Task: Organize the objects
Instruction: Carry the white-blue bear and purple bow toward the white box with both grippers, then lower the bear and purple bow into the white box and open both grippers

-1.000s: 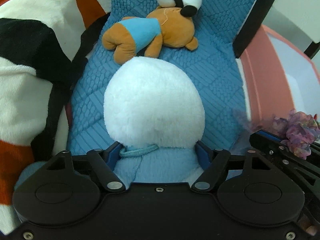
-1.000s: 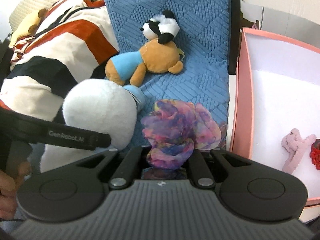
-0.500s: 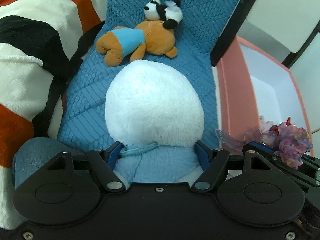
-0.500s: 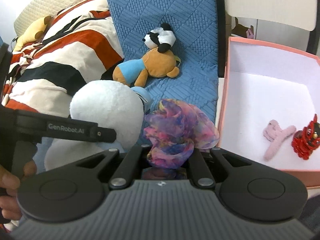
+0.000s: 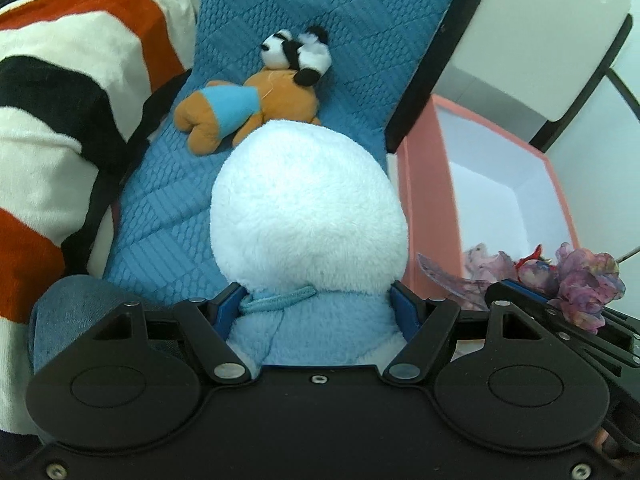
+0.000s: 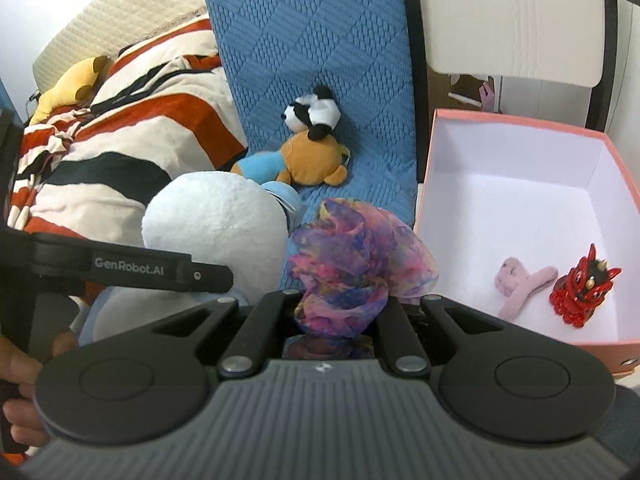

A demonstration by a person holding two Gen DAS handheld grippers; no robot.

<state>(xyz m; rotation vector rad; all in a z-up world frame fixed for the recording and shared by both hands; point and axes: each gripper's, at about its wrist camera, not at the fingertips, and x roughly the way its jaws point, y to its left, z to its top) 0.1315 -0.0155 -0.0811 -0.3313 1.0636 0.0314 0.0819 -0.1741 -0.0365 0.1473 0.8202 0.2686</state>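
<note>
left gripper jaws pinching white-and-blue plush toy; right gripper jaws pinching purple-pink scrunchie, beside pink box.

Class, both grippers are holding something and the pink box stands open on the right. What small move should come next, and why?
Probably carry the right gripper rightward over the pink box. It is shut on the colourful scarf, which sits just left of the box's near wall, not yet above the white floor where the pink clip and red figurine lie. The left gripper holds the white plush toy farther away.
</note>
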